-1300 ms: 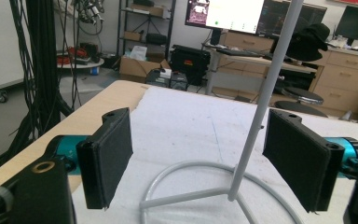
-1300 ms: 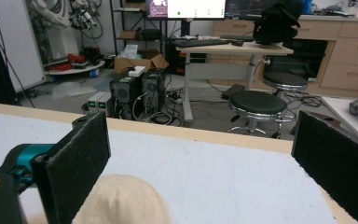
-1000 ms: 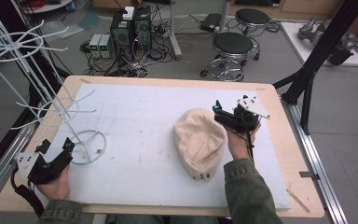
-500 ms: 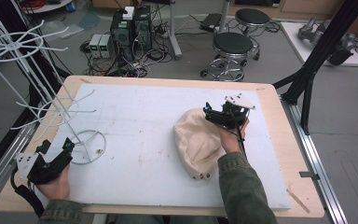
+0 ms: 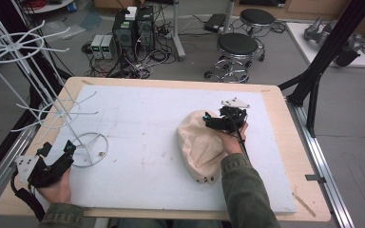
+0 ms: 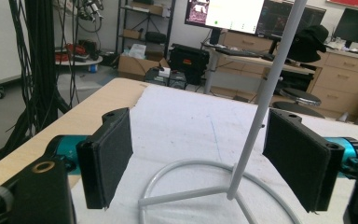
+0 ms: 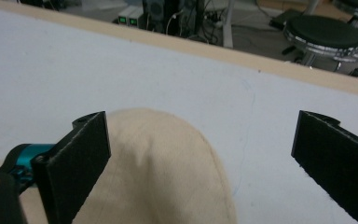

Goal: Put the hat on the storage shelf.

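A beige cap point(image 5: 200, 148) lies on the white mat point(image 5: 142, 118), right of centre. My right gripper point(image 5: 208, 121) hovers open over the cap's far right edge and points left. In the right gripper view the cap point(image 7: 163, 172) sits low between the wide-apart jaws of the right gripper point(image 7: 200, 158). A white wire rack point(image 5: 33, 90) stands at the table's left on a ring base point(image 5: 89, 150). My left gripper point(image 5: 56, 149) rests open at the front left, just short of that base. In the left gripper view the rack's pole point(image 6: 260, 107) rises between the jaws of the left gripper point(image 6: 205, 158).
The rack's wire arms point(image 5: 78, 107) reach out over the mat's left part. The wooden table edge point(image 5: 285, 137) borders the mat on the right, with a black frame post point(image 5: 321, 66) beyond it. Stools point(image 5: 237, 47) and computer boxes point(image 5: 133, 28) stand on the floor behind.
My right gripper has moved left, from beside the cap's right edge to over its far part. The left gripper and the cap have stayed still.
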The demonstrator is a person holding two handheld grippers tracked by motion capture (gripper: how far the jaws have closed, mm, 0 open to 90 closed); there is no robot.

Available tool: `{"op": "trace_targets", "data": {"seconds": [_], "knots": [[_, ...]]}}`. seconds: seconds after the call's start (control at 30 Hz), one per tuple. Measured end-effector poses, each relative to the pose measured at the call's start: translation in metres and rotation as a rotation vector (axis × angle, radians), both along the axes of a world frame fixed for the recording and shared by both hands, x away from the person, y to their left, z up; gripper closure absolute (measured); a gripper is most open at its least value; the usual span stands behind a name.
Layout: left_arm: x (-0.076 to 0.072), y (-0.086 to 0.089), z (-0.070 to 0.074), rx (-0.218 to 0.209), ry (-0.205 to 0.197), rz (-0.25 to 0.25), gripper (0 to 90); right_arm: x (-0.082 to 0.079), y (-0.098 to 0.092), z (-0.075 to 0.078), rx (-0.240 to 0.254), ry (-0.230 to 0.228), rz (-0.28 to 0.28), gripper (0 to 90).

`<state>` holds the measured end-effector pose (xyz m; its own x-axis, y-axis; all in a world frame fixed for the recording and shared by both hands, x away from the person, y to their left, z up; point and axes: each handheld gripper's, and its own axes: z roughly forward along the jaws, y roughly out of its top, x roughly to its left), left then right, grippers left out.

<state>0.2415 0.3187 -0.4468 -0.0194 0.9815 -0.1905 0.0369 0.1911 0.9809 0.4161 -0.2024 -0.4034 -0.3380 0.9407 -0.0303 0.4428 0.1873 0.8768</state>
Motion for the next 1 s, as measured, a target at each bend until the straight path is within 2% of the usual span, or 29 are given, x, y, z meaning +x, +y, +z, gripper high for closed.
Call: {"op": "trace_targets", "data": {"seconds": [0.07, 0.1, 0.27, 0.3, 0.33, 0.37, 0.43, 0.67, 0.73, 0.8, 0.87, 0.9, 1.0], "knots": [[0.0, 0.0, 0.0, -0.001, 0.001, -0.002, 23.8, 0.001, 0.0, -0.002, -0.006, 0.014, 0.0, 3.4], [0.0, 0.0, 0.0, 0.0, 0.002, -0.003, 23.8, 0.003, 0.0, -0.006, -0.029, 0.045, 0.006, 3.4], [0.0, 0.001, 0.0, -0.001, 0.003, -0.003, 23.8, 0.005, 0.001, -0.01, -0.053, 0.077, 0.021, 3.5], [0.0, 0.001, 0.0, -0.002, 0.003, -0.003, 23.8, 0.005, 0.003, -0.013, -0.064, 0.107, 0.035, 3.5], [0.0, 0.001, 0.0, -0.002, 0.003, -0.003, 23.8, 0.005, 0.003, -0.013, -0.064, 0.107, 0.035, 3.5], [0.0, 0.001, 0.0, -0.005, 0.001, -0.002, 23.8, 0.006, 0.005, -0.017, -0.086, 0.134, 0.048, 3.7], [0.0, 0.001, 0.0, -0.01, 0.001, -0.008, 23.8, 0.008, 0.006, -0.021, -0.112, 0.159, 0.057, 4.3], [0.0, 0.0, 0.0, -0.01, 0.001, -0.01, 23.8, 0.013, 0.004, -0.029, -0.128, 0.201, 0.059, 4.9], [0.0, 0.0, 0.0, -0.01, 0.002, -0.009, 23.8, 0.016, 0.001, -0.035, -0.149, 0.242, 0.077, 6.0], [0.0, 0.0, 0.0, -0.011, 0.003, -0.008, 23.8, 0.017, 0.002, -0.038, -0.169, 0.25, 0.085, 6.3], [0.0, 0.0, 0.0, -0.012, 0.003, -0.01, 23.8, 0.017, 0.004, -0.039, -0.179, 0.246, 0.094, 7.9], [0.0, 0.0, 0.0, -0.011, 0.002, -0.01, 23.8, 0.018, 0.005, -0.04, -0.177, 0.247, 0.124, 15.0], [-0.001, 0.0, 0.0, -0.012, 0.0, -0.01, 23.8, 0.019, 0.004, -0.041, -0.154, 0.258, 0.137, 20.9]]}}
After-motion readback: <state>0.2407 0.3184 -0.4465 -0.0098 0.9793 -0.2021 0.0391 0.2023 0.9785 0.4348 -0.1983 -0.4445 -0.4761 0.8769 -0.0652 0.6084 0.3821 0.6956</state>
